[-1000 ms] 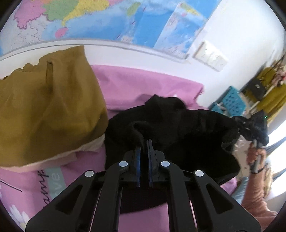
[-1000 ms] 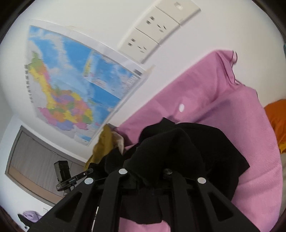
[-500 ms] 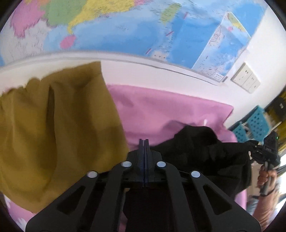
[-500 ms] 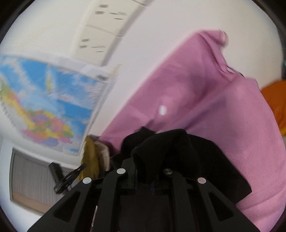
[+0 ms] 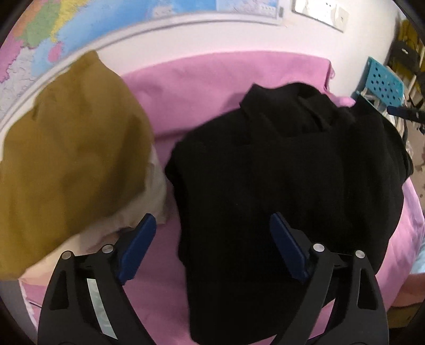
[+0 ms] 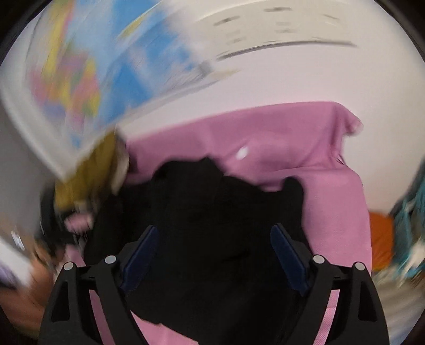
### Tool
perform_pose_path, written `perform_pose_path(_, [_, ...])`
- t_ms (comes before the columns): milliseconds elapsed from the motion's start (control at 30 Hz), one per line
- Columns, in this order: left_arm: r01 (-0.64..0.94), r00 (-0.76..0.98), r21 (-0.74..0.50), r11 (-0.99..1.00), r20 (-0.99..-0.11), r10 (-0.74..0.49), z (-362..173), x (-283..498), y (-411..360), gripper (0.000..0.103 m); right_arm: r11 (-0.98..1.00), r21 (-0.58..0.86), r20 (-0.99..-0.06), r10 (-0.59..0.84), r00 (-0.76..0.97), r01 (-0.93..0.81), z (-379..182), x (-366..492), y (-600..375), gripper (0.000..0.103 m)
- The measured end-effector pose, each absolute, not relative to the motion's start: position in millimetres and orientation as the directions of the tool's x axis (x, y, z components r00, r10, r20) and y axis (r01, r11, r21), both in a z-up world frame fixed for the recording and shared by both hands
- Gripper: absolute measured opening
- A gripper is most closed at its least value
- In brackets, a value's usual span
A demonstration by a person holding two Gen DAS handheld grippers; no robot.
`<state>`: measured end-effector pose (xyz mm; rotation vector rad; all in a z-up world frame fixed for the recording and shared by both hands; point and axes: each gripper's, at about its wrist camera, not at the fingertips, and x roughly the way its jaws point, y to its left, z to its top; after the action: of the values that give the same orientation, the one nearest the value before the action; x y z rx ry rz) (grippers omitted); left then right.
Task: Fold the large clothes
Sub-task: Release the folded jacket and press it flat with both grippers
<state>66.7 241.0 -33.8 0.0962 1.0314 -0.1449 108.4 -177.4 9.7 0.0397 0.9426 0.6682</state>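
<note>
A black garment lies folded in a rough rectangle on the pink bed sheet. It also shows in the right wrist view, which is blurred. My left gripper is open and empty, just above the garment's near left edge. My right gripper is open and empty, over the garment's near part. Neither gripper's blue pads touch the cloth as far as I can see.
A folded mustard-yellow garment lies on a cream one, left of the black garment. A wall map and wall sockets are behind the bed. A teal crate stands at the right. Something orange lies beside the bed.
Both grippers were shut on the black garment and have opened and let it go. The garment now lies flat on the sheet. The right camera is swinging fast.
</note>
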Motion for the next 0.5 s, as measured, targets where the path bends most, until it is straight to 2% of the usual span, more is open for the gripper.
perform_pose_path(33, [0.17, 0.497, 0.007, 0.985, -0.864, -0.079, -38.3, 68.6, 237.7, 0.083, 0.795, 0.283, -0.743, 0.535, 0.402, -0.536, 8.2, 104.4, -168.0, 0.084])
perform_pose_path(133, [0.196, 0.471, -0.078, 0.978, -0.867, -0.164, -42.5, 69.7, 238.5, 0.045, 0.757, 0.21, -0.785, 0.508, 0.355, -0.619, -6.3, 100.5, -127.4, 0.084])
perform_pose_path(167, [0.175, 0.486, -0.057, 0.983, -0.863, -0.137, -41.6, 69.8, 238.3, 0.029, 0.752, 0.208, -0.801, 0.498, 0.332, -0.625, -14.7, 104.0, -115.8, 0.083])
perform_pose_path(200, [0.163, 0.495, -0.035, 0.986, -0.861, -0.113, -39.9, 69.6, 238.0, 0.025, 0.748, 0.208, -0.82, 0.484, 0.304, -0.63, -23.7, 108.5, -106.8, 0.079])
perform_pose_path(233, [0.153, 0.504, -0.042, 0.987, -0.856, -0.114, -36.8, 68.5, 239.8, 0.018, 0.746, 0.202, -0.831, 0.473, 0.291, -0.635, -29.8, 110.5, -101.7, 0.058])
perform_pose_path(267, [0.137, 0.516, -0.058, 0.989, -0.848, -0.121, -32.5, 68.0, 243.2, 0.014, 0.748, 0.18, -0.844, 0.451, 0.289, -0.639, -36.2, 114.2, -96.8, 0.025])
perform_pose_path(367, [0.093, 0.557, -0.106, 0.99, -0.818, -0.14, -12.7, 67.4, 256.7, 0.012, 0.737, 0.231, -0.812, 0.506, 0.292, -0.635, -31.3, 118.4, -102.9, 0.01])
perform_pose_path(500, [0.074, 0.623, -0.116, 0.99, -0.77, -0.137, 12.3, 68.7, 261.7, 0.012, 0.748, 0.273, -0.684, 0.593, 0.425, -0.605, 19.4, 114.2, -129.3, 0.009])
